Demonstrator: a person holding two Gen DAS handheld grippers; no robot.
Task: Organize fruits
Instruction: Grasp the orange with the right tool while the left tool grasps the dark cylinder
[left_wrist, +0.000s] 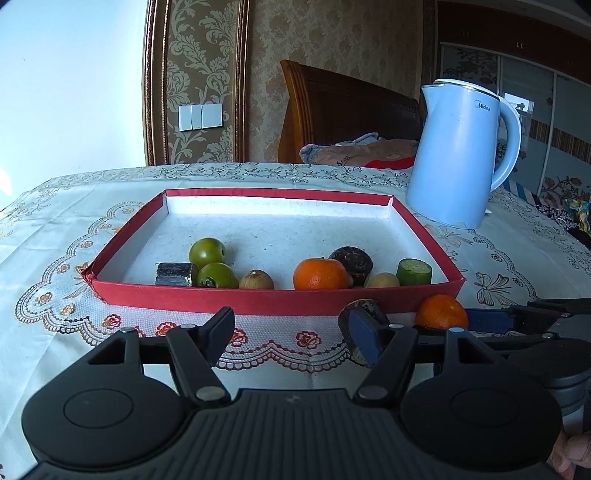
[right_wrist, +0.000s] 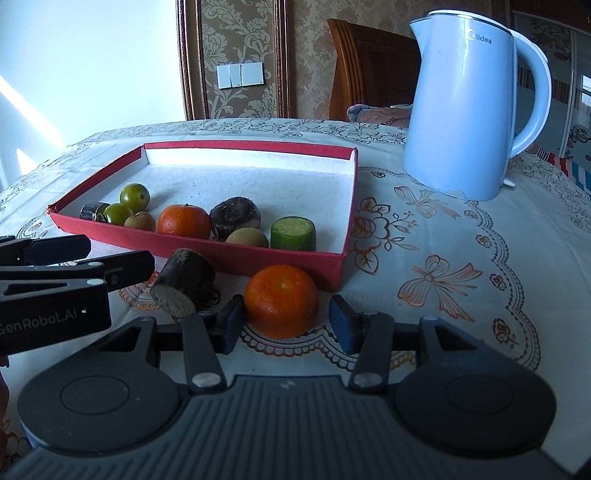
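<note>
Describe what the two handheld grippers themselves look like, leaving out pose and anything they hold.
Both are matte black plastic. The left gripper and right gripper each have a ribbed dark grey body, two round discs, linkage arms with silver rivets, and blue fingertip pads. White "GenRobot.AI" lettering marks the left gripper's side. No cables or sleeves show.

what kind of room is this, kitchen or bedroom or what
Most likely a bedroom at home, with a table set up beside the bed. A wooden headboard with bedding stands behind the table, the walls carry damask wallpaper, and sliding wardrobe doors show at right.
</note>
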